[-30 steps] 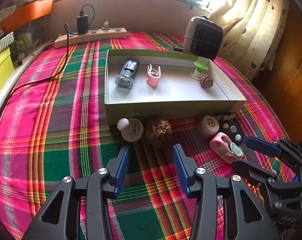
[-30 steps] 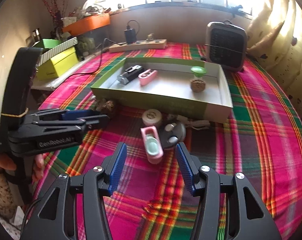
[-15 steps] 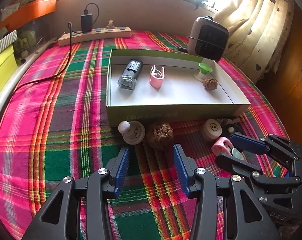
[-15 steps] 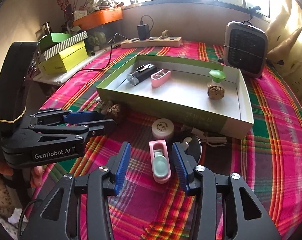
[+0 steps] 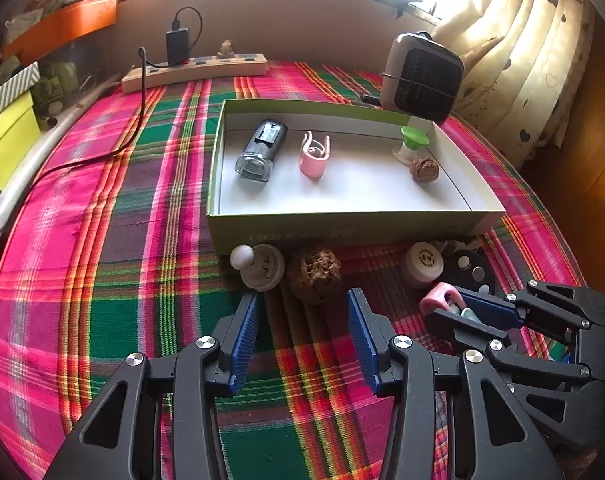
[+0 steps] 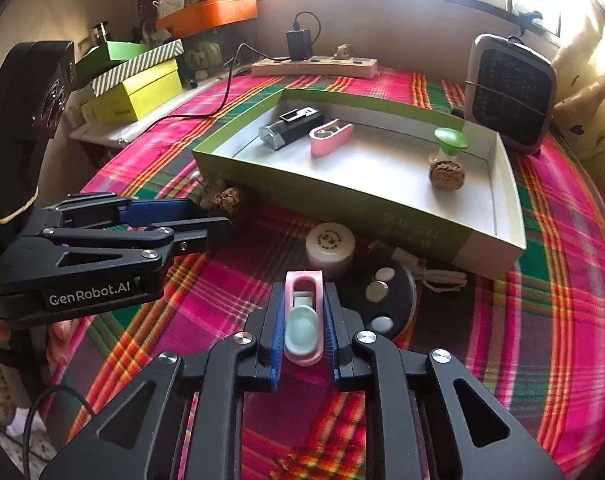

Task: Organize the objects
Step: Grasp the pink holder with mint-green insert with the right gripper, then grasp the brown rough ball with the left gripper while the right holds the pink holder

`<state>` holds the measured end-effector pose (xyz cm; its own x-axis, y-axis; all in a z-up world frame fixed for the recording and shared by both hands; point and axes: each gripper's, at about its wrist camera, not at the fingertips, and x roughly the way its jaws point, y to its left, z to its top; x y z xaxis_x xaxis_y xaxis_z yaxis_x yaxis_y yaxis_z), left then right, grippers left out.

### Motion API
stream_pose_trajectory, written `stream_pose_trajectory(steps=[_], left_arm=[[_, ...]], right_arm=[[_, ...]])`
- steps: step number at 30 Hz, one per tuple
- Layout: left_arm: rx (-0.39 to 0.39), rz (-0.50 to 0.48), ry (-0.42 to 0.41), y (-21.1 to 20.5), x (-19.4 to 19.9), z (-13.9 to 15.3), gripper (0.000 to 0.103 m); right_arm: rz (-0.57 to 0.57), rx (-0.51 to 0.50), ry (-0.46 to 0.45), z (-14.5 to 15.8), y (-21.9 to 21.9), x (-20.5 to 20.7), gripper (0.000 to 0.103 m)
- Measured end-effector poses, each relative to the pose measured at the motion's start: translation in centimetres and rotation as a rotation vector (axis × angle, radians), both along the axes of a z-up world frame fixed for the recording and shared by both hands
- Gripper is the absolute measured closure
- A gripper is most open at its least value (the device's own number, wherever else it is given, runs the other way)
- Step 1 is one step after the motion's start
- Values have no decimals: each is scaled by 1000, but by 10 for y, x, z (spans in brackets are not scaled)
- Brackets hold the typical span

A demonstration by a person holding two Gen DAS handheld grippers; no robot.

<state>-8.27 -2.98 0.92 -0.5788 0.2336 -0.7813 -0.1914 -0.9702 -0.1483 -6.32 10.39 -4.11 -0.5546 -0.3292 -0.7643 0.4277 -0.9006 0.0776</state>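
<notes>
A pink clip with a mint pad [image 6: 302, 320] lies on the plaid tablecloth in front of the green box [image 6: 342, 204]. My right gripper [image 6: 302, 292] is closing on it, and both blue pads press its sides. The left wrist view shows that grip from the side, with the clip [image 5: 438, 298] poking out. My left gripper [image 5: 302, 320] stands open with nothing between its fingers, just short of a brown wrinkled ball [image 5: 314, 270]. Inside the box lie a flashlight [image 5: 262, 150], another pink clip [image 5: 314, 154], a green-topped piece [image 5: 412, 142] and a small brown ball [image 5: 424, 170].
Along the box's front lie a white knob [image 5: 260, 266], a white cap [image 5: 424, 264] and a black disc [image 5: 472, 276]. A fan heater [image 5: 422, 80] stands behind the box, and a power strip [image 5: 194, 72] lies at the back. Yellow boxes [image 6: 142, 92] sit off the table's left edge.
My right gripper has moved forward around the pink clip and its jaws have come together on it. The left gripper has stayed where it was, still open.
</notes>
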Motion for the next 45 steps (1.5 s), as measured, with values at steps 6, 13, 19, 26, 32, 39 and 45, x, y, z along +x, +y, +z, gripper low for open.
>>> stream_pose_trajectory(steps=[6, 13, 19, 26, 32, 39, 45], left_arm=[[-10, -2, 6, 11, -3, 2, 60], [-20, 13, 13, 19, -10, 2, 60], [-32, 33, 11, 23, -15, 0, 60], [-34, 48, 13, 21, -18, -2, 68], [-36, 58, 19, 19, -19, -3, 75], [-40, 53, 27, 19, -20, -3, 75], [-43, 52, 29, 19, -19, -2, 75]], right_arm=[[-21, 9, 5, 1, 11, 2, 85], [-53, 6, 3, 1, 29, 3, 85], [-53, -7, -1, 1, 33, 2, 85], [-49, -10, -5, 0, 33, 1, 85], [-52, -12, -6, 0, 33, 1, 85], [-53, -12, -6, 0, 33, 0, 85], [-56, -9, -5, 0, 34, -1, 85]])
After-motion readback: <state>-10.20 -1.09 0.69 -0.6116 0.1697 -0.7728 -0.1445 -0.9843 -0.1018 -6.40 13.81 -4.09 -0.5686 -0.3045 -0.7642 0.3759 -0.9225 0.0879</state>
